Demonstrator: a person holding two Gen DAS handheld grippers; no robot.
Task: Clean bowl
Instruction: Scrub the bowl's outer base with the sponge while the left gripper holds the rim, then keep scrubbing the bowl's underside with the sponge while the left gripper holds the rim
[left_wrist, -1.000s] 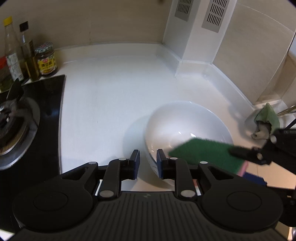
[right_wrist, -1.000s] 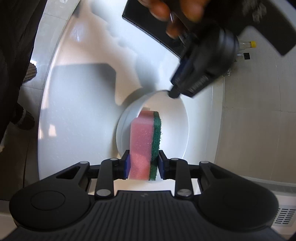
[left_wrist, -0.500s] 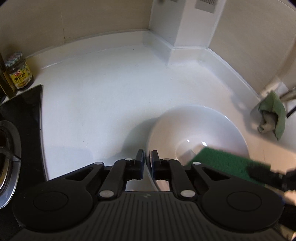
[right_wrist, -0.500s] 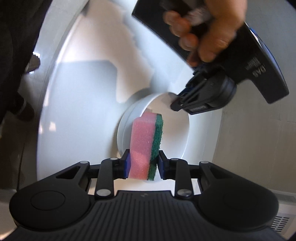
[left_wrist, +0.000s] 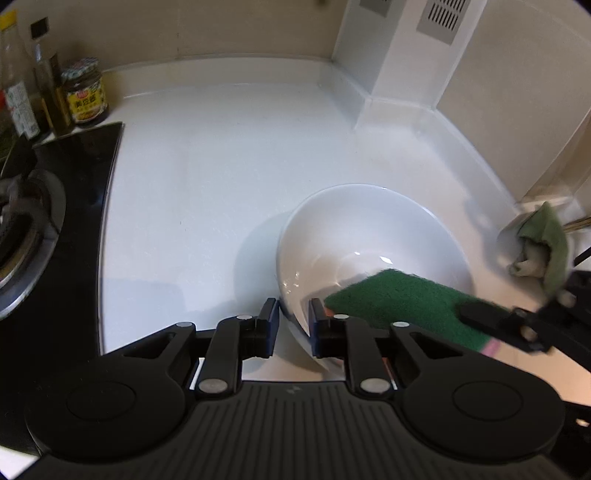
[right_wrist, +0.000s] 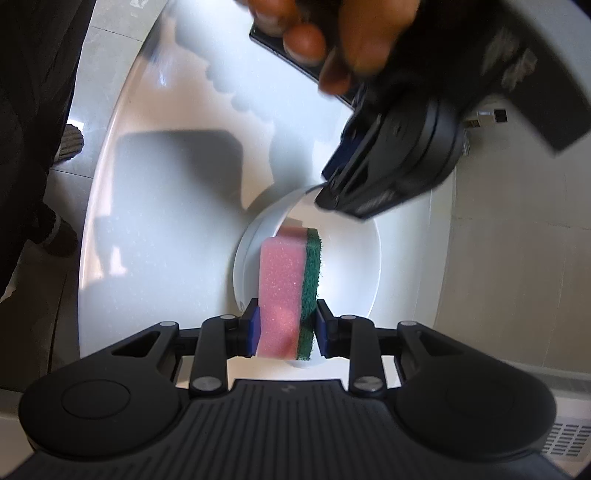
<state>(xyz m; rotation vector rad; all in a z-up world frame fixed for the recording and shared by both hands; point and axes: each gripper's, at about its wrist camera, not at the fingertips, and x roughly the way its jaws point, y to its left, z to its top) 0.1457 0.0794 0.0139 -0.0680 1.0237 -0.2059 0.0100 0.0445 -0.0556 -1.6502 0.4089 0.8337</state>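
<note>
Straddling the near rim of the white bowl (left_wrist: 373, 236), left gripper (left_wrist: 292, 314), one finger outside the wall and one inside, jaws just reopened a little from a tighter pinch; cannot tell whether the pads actually press the rim. Clamped in the right gripper (right_wrist: 284, 325), pink-and-green sponge (right_wrist: 291, 280), reaching down into the bowl on the white countertop (left_wrist: 221, 155). Farther off, a crumpled green cloth (left_wrist: 543, 243), gas stove (left_wrist: 55, 206) and sauce jar (left_wrist: 85, 95).

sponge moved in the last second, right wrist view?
Yes. The sponge sits deeper over the bowl than before, in the right gripper.
</note>
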